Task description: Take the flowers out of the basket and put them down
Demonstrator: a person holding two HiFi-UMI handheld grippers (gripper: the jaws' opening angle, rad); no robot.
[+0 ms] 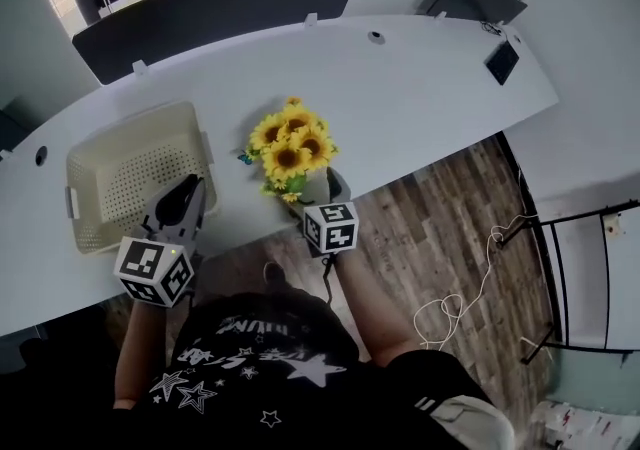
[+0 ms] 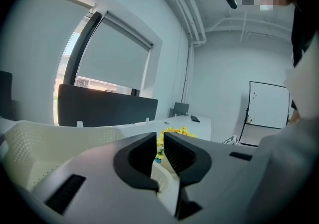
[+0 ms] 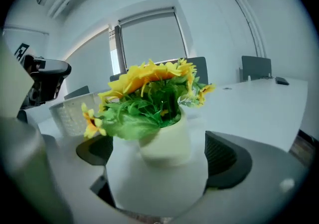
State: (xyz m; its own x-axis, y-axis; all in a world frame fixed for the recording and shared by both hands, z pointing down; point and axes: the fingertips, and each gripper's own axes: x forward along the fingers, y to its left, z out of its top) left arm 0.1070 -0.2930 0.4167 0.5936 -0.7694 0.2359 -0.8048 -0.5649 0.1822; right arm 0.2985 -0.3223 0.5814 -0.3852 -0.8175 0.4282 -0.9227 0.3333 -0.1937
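Note:
A bunch of yellow sunflowers [image 1: 290,146] stands upright in a white pot [image 1: 316,185] on the white table [image 1: 420,98], close to its near edge and right of the cream basket [image 1: 130,123]. My right gripper [image 1: 320,188] reaches round the pot [image 3: 167,138]. Its jaws stand wide, one on each side, with a gap to the pot on both. The flowers [image 3: 149,83] fill that view's middle. My left gripper [image 1: 190,186] lies over the basket's right front rim. Its jaws [image 2: 158,136] are nearly together, with a cream piece of the rim [image 2: 164,178] between them.
A dark partition panel [image 1: 220,8] runs along the table's far edge. A black phone [image 1: 502,62] lies at the far right of the table. Beyond the near edge is wood floor with a loose white cable [image 1: 470,288]. The basket [image 2: 45,141] looks empty inside.

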